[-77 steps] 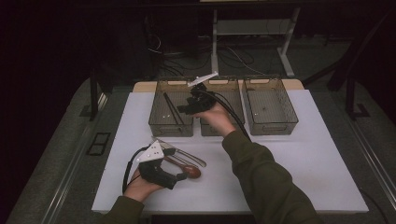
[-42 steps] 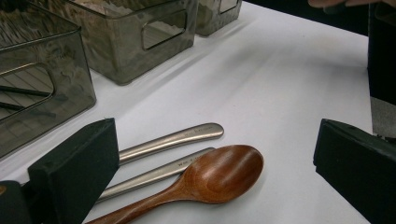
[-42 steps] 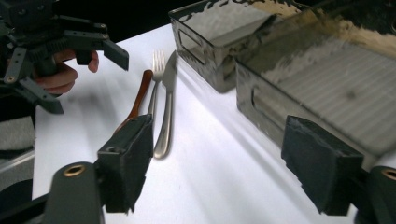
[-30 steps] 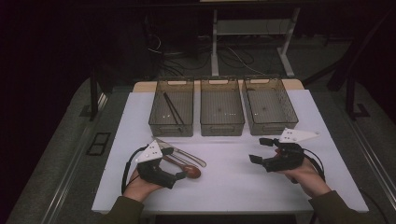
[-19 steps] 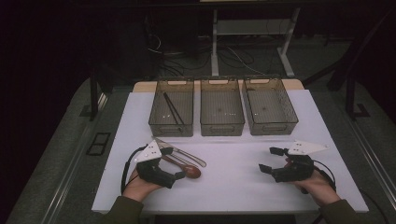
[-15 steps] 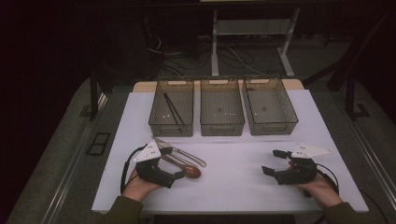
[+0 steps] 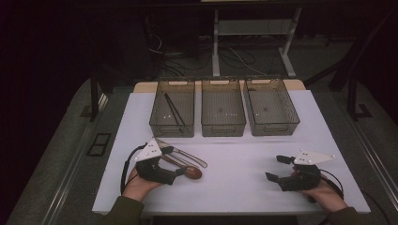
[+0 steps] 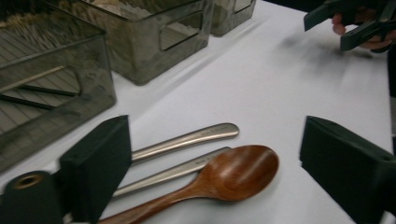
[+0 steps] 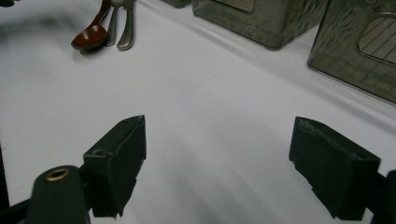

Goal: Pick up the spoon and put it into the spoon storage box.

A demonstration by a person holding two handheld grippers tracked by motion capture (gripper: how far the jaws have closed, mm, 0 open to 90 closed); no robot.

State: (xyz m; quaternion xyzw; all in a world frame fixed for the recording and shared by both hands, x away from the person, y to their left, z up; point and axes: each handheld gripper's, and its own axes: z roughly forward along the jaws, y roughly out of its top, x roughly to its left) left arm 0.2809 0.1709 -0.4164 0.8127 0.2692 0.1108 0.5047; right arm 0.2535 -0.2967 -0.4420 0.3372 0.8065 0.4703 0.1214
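Resting now at the table's (image 7: 234, 187) near right, the right hand-held gripper (image 7: 280, 169) has left the trays (image 7: 223, 125), wide open, empty; the left hand-held gripper (image 7: 180, 171) gapes around a wooden spoon (image 8: 219, 176).

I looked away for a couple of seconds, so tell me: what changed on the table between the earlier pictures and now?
The right gripper drew back from over the middle bin to the table's near right edge, jaws open and empty. The left gripper stayed by the wooden spoon and the two metal handles. The black chopsticks still lie in the left bin; nothing was picked up or released.
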